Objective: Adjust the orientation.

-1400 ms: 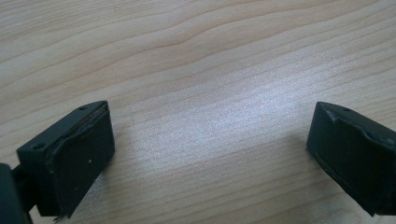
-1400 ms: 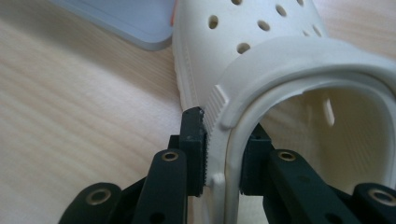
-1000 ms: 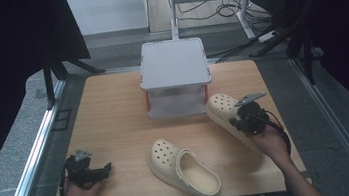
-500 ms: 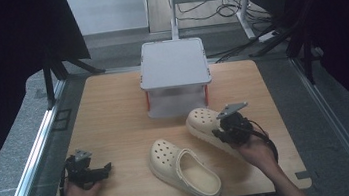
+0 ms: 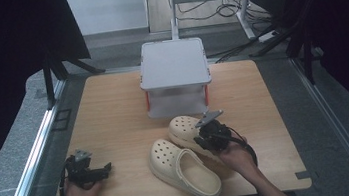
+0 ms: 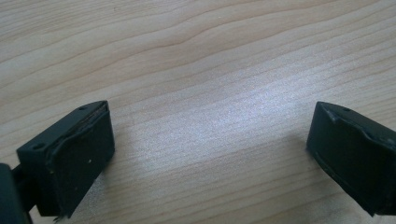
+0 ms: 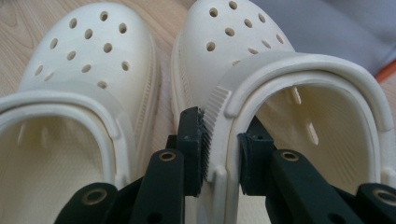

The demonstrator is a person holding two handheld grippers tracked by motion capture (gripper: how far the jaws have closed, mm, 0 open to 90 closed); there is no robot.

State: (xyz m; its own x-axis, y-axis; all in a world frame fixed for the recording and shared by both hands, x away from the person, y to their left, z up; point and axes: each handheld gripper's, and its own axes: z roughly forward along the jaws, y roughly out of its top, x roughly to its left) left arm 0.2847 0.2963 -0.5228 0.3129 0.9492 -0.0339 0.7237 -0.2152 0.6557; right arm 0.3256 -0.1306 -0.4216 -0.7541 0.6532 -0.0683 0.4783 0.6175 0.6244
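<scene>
Clog in cream foam is what I am gripping with my right gripper: its jaws are closed nearly together on the clog's side wall, one pad outside against the ribbed edge, the other inside the heel opening. From above I am seeing this held clog sitting near the middle of the wooden table, toe pointing toward the far side, just in front of the grey lidded box. The right gripper is covering its heel end, with my right hand behind it. A second clog is lying just to the left and nearer, almost touching the first; in the right gripper view the second clog is lying side by side with the held one, both toes pointing the same way.

Over at the near left corner, my left hand is resting the left gripper on the table. The left gripper is standing wide apart, with bare wood between its pads and nothing held.
</scene>
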